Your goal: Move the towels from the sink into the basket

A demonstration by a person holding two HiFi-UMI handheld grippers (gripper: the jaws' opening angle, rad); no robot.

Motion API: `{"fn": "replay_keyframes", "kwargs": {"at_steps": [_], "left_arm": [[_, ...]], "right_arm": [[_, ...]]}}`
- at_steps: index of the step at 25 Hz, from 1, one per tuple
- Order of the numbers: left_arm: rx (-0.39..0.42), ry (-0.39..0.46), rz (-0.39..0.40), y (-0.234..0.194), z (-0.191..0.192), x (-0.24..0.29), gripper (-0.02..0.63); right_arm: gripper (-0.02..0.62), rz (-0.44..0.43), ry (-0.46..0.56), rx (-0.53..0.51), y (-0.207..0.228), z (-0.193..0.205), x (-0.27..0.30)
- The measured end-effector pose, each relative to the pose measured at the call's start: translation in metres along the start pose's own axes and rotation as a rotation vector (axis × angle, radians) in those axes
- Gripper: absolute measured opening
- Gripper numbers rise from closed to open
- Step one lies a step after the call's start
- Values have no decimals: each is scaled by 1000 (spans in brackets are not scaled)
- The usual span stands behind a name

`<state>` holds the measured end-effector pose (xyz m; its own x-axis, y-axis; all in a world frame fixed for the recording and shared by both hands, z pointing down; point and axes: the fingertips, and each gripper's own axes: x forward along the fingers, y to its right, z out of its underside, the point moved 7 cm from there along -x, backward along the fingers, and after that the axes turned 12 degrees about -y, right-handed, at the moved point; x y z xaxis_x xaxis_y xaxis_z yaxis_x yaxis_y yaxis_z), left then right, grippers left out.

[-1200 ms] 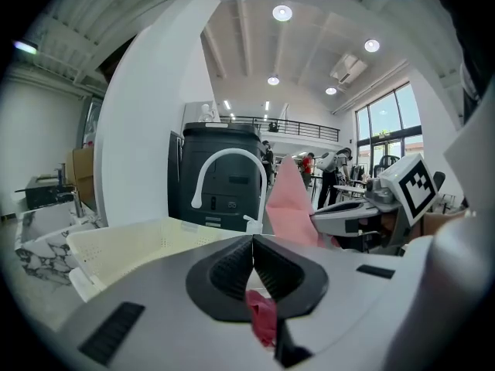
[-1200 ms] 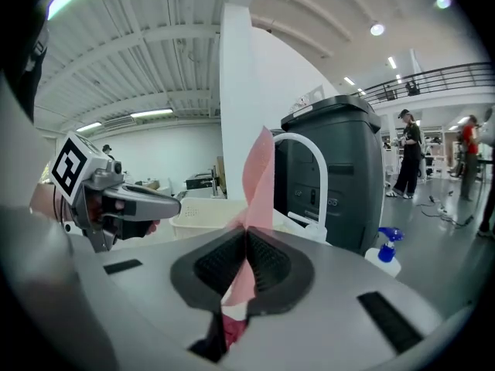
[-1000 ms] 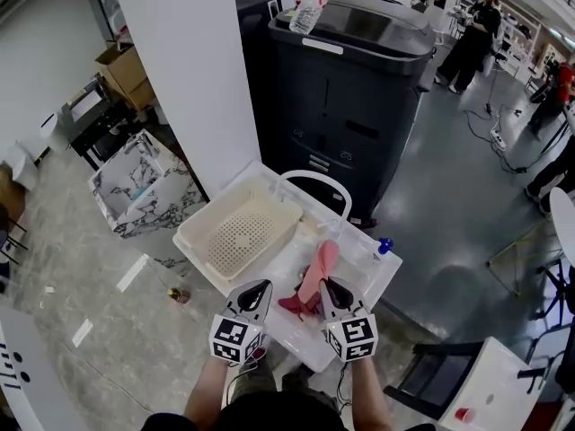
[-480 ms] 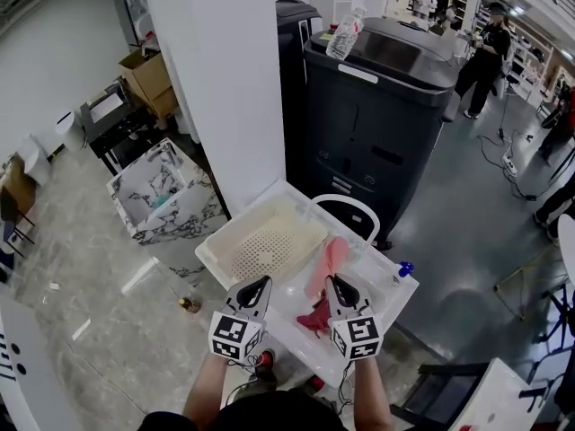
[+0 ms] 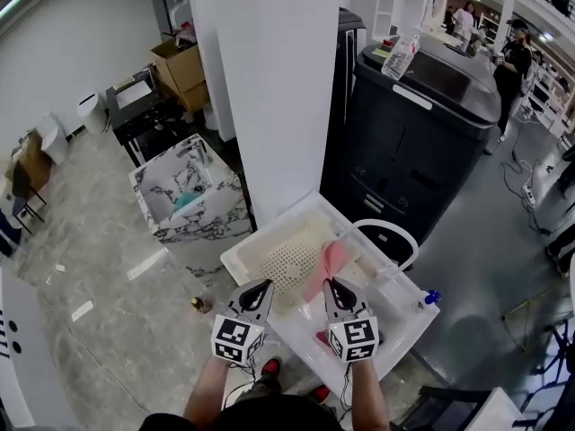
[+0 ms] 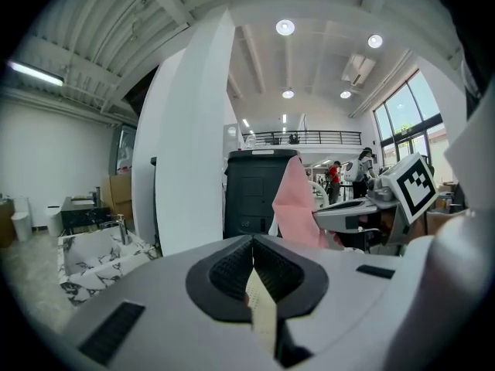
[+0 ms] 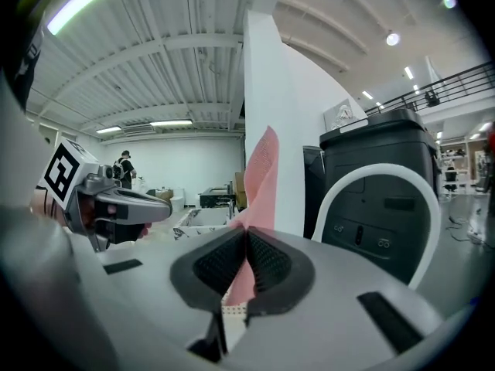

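step: carry pink towel (image 5: 334,259) to basket (image 5: 286,260), prob. mid-way | R gripper (image 5: 329,283): jaws pinched tight on towel; towel lifted, at basket's right edge | L gripper (image 5: 264,285): jaws together, empty; at basket's near edge | next, I judge: bring towel over basket middle; lower; open R jaws

Left gripper (image 6: 253,246) — grey body, black ribbed pads (image 6: 232,267) pressed together; a thin cream strip sits in the seam below them, its kind unclear. Just beyond, centre: pink cloth towel (image 6: 296,203), upright, its lower right edge at the right gripper (image 6: 321,216), which bears a black-and-white marker cube (image 6: 416,185). Far centre: tall black plastic bin (image 6: 251,195). Left of it: broad white pillar (image 6: 186,168). Near left — white marble-patterned box (image 6: 97,257).
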<state>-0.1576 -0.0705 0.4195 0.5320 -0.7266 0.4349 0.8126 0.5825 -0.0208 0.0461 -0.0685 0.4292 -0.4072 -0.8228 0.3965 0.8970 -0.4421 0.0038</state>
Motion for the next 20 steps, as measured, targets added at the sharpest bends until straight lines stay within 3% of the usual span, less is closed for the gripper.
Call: {"fn": "replay_keyframes", "kwargs": {"at_steps": [8,20], "left_arm": [[-62,-28,-23,-32,22,4,8],[-129,-93,-1,-54,56,24,8]], "right_arm": [[35,-44,-72,-20,-16,8,44],[35,-86,-198,28,-26,46,87]]}}
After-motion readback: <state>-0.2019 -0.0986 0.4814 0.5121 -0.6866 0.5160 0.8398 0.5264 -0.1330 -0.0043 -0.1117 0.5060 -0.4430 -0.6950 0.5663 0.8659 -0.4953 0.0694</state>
